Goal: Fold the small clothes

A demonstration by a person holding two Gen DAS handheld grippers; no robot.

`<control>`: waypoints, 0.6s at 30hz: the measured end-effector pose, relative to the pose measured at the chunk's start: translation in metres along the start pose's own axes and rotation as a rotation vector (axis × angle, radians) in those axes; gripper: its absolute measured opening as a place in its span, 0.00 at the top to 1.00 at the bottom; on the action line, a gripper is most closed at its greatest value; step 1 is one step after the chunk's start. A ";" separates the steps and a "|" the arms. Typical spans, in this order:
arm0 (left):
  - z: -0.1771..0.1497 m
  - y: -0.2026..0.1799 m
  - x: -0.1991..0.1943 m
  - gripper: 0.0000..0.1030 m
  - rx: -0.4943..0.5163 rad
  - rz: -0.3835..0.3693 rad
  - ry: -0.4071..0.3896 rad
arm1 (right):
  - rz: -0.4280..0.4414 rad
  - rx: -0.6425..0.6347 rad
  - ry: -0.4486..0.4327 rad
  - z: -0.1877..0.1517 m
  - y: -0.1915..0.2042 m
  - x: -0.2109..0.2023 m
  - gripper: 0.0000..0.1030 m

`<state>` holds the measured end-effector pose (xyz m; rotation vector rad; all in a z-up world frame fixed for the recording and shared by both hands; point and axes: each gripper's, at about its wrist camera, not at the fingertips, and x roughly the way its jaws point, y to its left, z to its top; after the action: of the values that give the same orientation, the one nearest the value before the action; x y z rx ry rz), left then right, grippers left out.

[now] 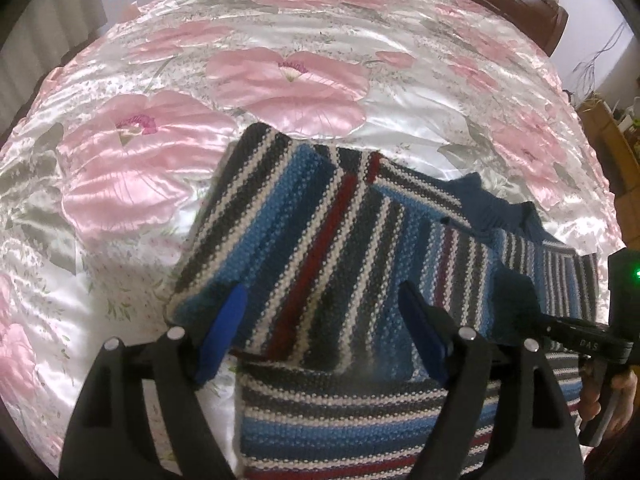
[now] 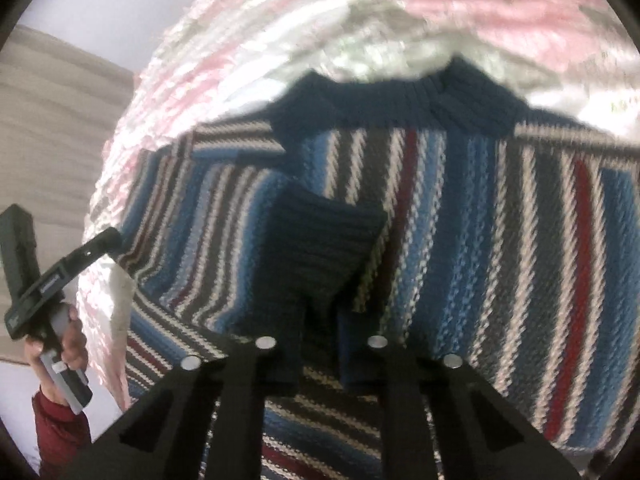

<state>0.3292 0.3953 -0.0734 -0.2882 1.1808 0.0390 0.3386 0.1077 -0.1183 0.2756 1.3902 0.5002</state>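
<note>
1. Left gripper (image 1: 322, 312): jaws spread wide over the striped sweater (image 1: 340, 232), gripping nothing.
2. Right gripper (image 2: 320, 320): jaws clenched on the sweater's dark blue cuff (image 2: 320, 236); its own view is blurred.
3. Only the left view shows the floral bed cover (image 1: 248, 80) clearly, beneath and beyond the sweater.

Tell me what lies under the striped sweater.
The striped sweater lies on a pink-flowered satin bedspread. Whatever is directly beneath its folded layers is covered.

Your left view is sharp, with glare on the satin bedspread (image 1: 280, 32); your right view is motion-blurred.
</note>
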 end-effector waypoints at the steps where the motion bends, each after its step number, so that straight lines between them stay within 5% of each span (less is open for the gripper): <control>1: 0.001 0.003 -0.003 0.23 -0.013 -0.004 -0.009 | 0.007 -0.011 -0.020 0.001 0.001 -0.008 0.90; 8: 0.007 0.013 -0.009 0.22 -0.031 0.048 -0.030 | -0.013 -0.031 -0.150 -0.002 -0.014 -0.071 0.94; 11: 0.005 0.006 0.001 0.22 0.003 0.073 -0.005 | -0.092 -0.016 -0.184 -0.005 -0.032 -0.090 0.94; 18: 0.002 -0.009 0.040 0.22 0.034 0.108 0.069 | -0.149 0.047 -0.111 -0.010 -0.075 -0.064 0.94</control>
<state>0.3482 0.3825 -0.1070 -0.1966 1.2640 0.1035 0.3355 0.0104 -0.0998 0.2321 1.3041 0.3248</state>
